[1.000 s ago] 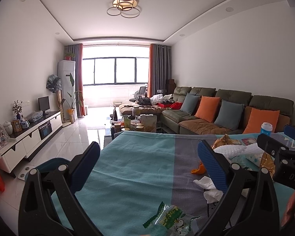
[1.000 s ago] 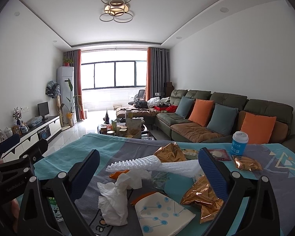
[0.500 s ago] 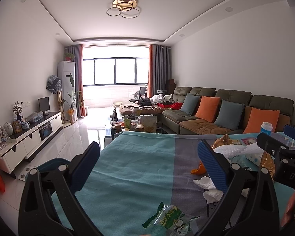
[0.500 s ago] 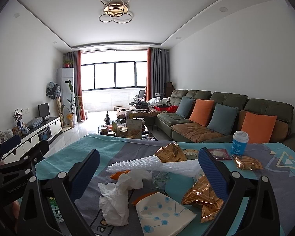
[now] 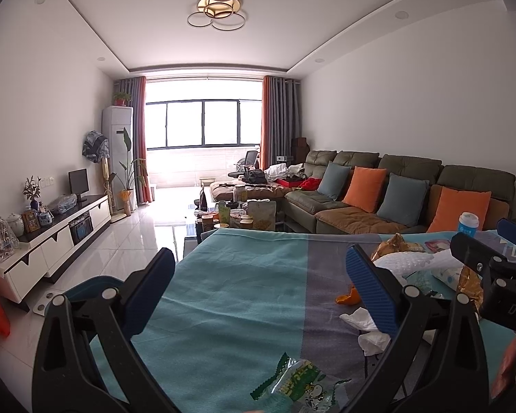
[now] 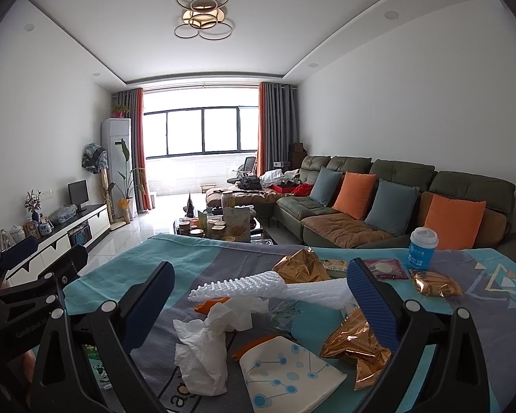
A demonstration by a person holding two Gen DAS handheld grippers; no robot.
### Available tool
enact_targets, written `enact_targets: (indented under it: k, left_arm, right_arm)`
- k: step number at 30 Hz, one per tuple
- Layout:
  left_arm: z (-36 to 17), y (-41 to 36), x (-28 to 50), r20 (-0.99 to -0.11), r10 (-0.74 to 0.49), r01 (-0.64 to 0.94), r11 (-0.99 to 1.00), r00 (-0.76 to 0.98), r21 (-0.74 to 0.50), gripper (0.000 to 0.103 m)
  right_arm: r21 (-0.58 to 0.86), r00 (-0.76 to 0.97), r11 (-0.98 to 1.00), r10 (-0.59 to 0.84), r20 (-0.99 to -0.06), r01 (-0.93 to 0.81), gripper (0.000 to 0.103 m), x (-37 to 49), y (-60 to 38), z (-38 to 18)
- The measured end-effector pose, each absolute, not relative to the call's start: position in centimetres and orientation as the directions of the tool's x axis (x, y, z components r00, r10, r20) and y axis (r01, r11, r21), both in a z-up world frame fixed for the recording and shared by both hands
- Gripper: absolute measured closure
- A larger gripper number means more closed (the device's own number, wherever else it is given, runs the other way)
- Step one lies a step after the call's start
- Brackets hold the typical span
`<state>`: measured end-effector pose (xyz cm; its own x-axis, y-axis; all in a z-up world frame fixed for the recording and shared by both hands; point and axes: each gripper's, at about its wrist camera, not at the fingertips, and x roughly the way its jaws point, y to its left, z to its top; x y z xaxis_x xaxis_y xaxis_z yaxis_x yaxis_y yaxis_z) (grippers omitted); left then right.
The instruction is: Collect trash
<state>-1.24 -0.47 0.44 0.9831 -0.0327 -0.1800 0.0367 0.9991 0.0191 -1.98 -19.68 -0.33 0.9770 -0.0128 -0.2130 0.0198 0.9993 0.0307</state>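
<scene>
Trash lies scattered over a table covered with a teal and grey cloth (image 6: 203,261): a crumpled white tissue (image 6: 206,351), a long white foam net sleeve (image 6: 275,287), crinkled gold foil wrappers (image 6: 356,344), a white packet with a blue dot pattern (image 6: 285,375) near the cloth's near edge, a dark red sachet (image 6: 383,268) and a blue paper cup with a white lid (image 6: 422,247) standing upright toward the far right corner. A green and white snack wrapper (image 5: 299,383) rests at the near edge in the left wrist view. Left gripper (image 5: 258,285) hovers over the bare teal part of the cloth, its blue-padded fingers spread wide with nothing between them. Right gripper (image 6: 258,292) hangs above the pile, jaws likewise wide apart and empty, the tissue and foam sleeve lying between its fingers in view, though no contact shows.
</scene>
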Motion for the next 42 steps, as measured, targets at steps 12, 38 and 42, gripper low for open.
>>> enact_targets:
  k: [12,38,42]
  left_arm:
    - [0.0,-0.3,-1.2,-0.19,-0.031,0.036,0.999,0.981,0.02,0.005]
    - [-4.6,2.2,-1.3,-0.425,-0.183,0.232,0.971,0.887,0.066,0.006]
    - [-5.9,2.2,-0.8,-0.489,-0.249,0.302,0.953,0.836,0.031,0.014]
  right_arm:
    - [0.037,0.976,0.999,-0.002,-0.219,0.01,0.006,-1.9,-19.5,-0.6]
    - [0.127,0.893,0.991,0.104,-0.439,-0.053,0.006,3.4,-21.2,-2.7]
    - [0.173,0.863,0.982,0.149,-0.482,-0.073,0.007,5.7,-21.8,-2.6]
